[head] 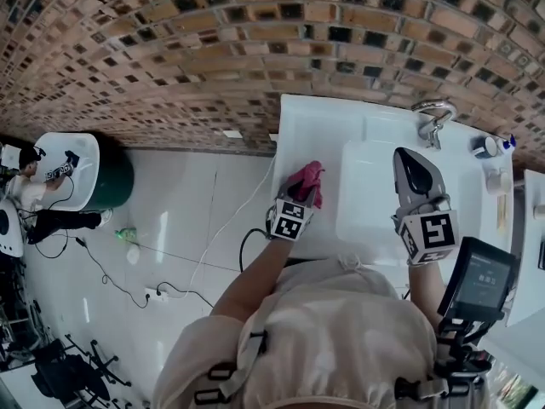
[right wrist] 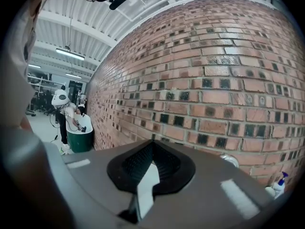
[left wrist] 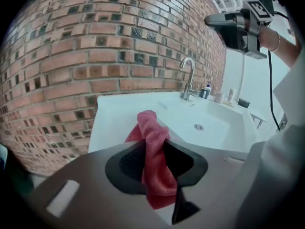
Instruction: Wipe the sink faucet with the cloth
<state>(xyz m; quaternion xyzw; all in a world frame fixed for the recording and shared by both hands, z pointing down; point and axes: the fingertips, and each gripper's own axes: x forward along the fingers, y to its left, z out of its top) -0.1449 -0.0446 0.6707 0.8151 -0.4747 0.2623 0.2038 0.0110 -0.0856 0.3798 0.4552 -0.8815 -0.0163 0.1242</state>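
Observation:
A white sink (head: 315, 130) stands against the brick wall, with its chrome faucet (head: 434, 118) at the back edge. My left gripper (head: 305, 184) is over the sink's left counter, shut on a pink-red cloth (head: 308, 175). In the left gripper view the cloth (left wrist: 155, 168) hangs bunched between the jaws of the left gripper (left wrist: 153, 144), and the faucet (left wrist: 189, 78) is farther ahead to the right. My right gripper (head: 411, 164) hovers above the basin, short of the faucet, its jaws together and empty. In its own view the right gripper (right wrist: 152, 144) faces the brick wall.
Small bottles (head: 492, 146) and a white cup (head: 496, 180) stand right of the faucet. A dark screen device (head: 481, 279) sits at the lower right. Far left, a person works at another white basin (head: 72, 167). Cables (head: 213, 245) lie on the floor.

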